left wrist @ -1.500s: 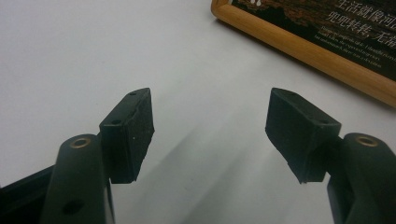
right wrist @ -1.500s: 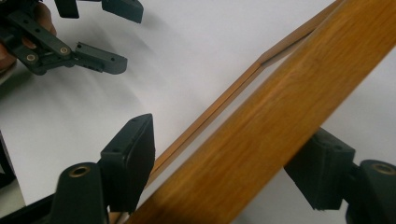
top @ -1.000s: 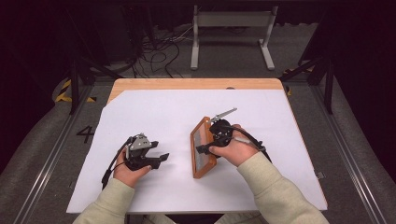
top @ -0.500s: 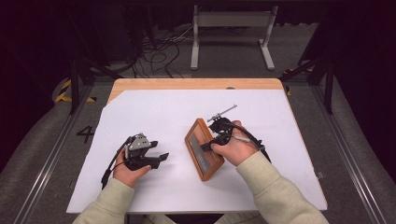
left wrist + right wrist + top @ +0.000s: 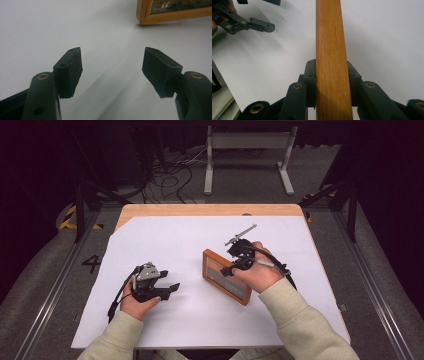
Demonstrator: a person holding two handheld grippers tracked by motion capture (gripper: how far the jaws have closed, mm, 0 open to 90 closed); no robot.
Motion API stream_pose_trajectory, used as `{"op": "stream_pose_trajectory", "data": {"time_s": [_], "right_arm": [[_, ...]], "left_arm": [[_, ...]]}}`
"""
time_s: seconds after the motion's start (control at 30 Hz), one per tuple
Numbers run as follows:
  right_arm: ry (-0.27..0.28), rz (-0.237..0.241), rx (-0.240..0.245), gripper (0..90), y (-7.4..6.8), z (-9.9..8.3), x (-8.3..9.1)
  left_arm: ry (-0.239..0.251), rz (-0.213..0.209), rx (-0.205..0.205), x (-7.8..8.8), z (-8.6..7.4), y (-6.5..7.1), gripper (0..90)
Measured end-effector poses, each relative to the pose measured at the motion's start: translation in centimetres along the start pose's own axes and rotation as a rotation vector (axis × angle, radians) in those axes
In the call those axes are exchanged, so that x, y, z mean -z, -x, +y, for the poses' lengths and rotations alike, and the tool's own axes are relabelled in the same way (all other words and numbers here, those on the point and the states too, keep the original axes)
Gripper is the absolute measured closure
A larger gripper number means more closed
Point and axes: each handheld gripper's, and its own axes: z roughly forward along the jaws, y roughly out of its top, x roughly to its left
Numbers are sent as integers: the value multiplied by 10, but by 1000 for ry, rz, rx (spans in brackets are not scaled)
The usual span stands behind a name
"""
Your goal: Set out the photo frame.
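The right gripper (image 5: pixel 235 266) pinches the wooden picture frame (image 5: pixel 225 276) by its edge. The left gripper (image 5: pixel 167 289) rests spread on the white table (image 5: pixel 165 240).

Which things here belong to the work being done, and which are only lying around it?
In the job:
- wooden-framed picture, clamped at its edge
- right gripper, jaws shut on the frame
- left gripper, jaws open, holding nothing
- white-covered table under them

Lying about:
- tangled black cables on the floor
- grey metal stand behind the table
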Motion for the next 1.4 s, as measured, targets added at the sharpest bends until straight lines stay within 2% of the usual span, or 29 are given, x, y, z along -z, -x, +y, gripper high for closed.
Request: {"op": "stream_pose_trajectory", "data": {"time_s": [0.13, 0.17, 0.2, 0.27, 0.3, 0.43, 0.73, 0.9, 1.0, 1.1, 1.2, 1.4], "right_arm": [[7, 11, 100, 703, 2, 6, 13], [7, 11, 100, 703, 2, 6, 13], [5, 25, 167, 703, 2, 10, 19], [-1, 29, 221, 703, 2, 13, 23], [-12, 35, 275, 703, 2, 15, 25], [-38, 70, 390, 703, 3, 21, 29], [-20, 157, 563, 703, 11, 28, 26], [-30, 202, 611, 703, 18, 29, 17], [-28, 231, 609, 703, 24, 28, 7], [-23, 239, 605, 703, 28, 27, 0], [-19, 272, 605, 703, 33, 23, -12], [-13, 302, 600, 703, 40, 18, -20]], "left_arm": [[2, -1, 4, 0, 0, 0, 331], [2, -1, 4, 0, 0, 0, 331], [2, 0, 5, 0, 0, 0, 331], [2, 0, 5, 0, 0, 0, 331], [2, 0, 6, 0, 0, 0, 331], [5, 3, 5, 1, -1, -1, 331], [1, 0, 10, 0, -1, 0, 330], [1, -1, 9, 1, -1, -1, 330], [3, 2, 10, 1, -1, -1, 329], [3, 0, 6, 1, -1, -1, 329], [5, -1, 10, 1, -1, -2, 329], [4, 0, 9, 1, -1, -2, 329]]}}
